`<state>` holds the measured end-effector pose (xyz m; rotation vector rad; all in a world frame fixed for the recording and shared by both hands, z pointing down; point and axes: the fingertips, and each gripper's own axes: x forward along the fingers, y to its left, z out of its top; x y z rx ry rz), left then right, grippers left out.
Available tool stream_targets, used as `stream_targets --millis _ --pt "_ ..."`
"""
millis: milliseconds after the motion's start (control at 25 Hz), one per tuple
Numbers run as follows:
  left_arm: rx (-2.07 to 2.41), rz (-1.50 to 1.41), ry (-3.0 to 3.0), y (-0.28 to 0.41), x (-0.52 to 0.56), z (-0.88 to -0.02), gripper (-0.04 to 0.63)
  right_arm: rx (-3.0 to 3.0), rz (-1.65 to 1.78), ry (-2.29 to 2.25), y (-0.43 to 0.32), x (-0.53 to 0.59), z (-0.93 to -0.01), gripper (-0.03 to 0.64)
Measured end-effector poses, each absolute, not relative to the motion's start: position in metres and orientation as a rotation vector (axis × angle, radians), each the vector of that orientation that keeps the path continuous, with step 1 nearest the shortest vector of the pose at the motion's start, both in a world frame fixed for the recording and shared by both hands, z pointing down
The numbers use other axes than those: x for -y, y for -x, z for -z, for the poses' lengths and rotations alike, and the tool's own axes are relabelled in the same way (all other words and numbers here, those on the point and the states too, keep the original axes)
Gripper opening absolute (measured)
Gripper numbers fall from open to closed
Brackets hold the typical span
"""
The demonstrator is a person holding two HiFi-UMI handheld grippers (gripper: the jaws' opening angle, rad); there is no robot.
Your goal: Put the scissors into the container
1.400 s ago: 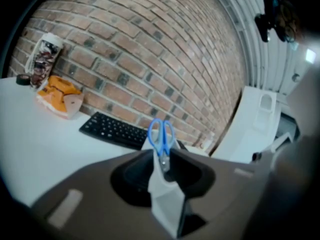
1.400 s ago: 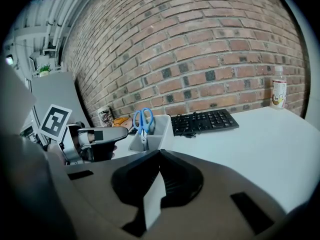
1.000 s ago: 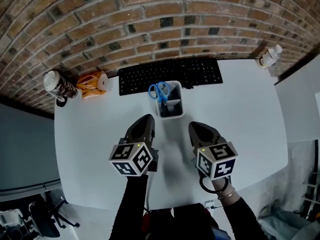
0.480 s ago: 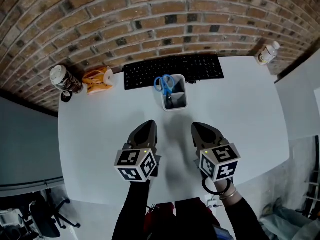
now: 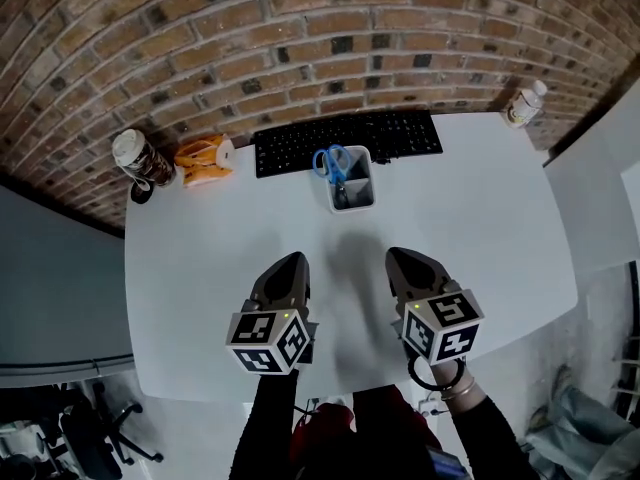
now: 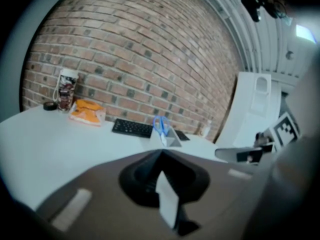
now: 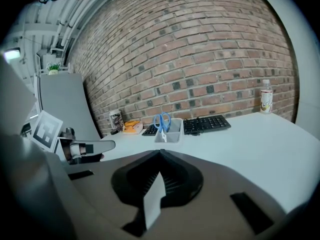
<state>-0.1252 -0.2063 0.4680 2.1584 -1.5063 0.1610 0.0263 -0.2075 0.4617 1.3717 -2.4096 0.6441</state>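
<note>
The scissors [image 5: 333, 161], with blue handles, stand handles-up in the small grey container [image 5: 356, 191], just in front of the keyboard. My left gripper [image 5: 291, 261] and right gripper [image 5: 400, 256] hover side by side over the white table [image 5: 200, 268], well short of the container and apart from it. Both are shut with nothing between their jaws. From the left gripper view the scissors [image 6: 160, 125] and container [image 6: 170, 139] lie straight ahead, beyond the closed jaw tips. The right gripper view shows the scissors [image 7: 162, 121] in the container [image 7: 170, 134] ahead too.
A black keyboard [image 5: 345, 140] lies along the brick wall. A patterned cup [image 5: 138, 158] and an orange packet [image 5: 205, 158] stand at the back left. At the back right corner is a small bottle [image 5: 522, 105]. The table's front edge is just under my grippers.
Both grippers have drawn back toward the table's front edge, and the gap to the container has widened. The scissors stay in the container. Both grippers stay shut.
</note>
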Motion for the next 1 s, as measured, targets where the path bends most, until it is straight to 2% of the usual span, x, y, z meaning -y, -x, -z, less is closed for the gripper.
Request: stream_targets --millis 1000 --pt "1.525 -0.125 -2.216 0.143 0.109 -0.429 0.002 2.493 -0.607 -1.467 -0.036 0.113 -0.415 0.008"
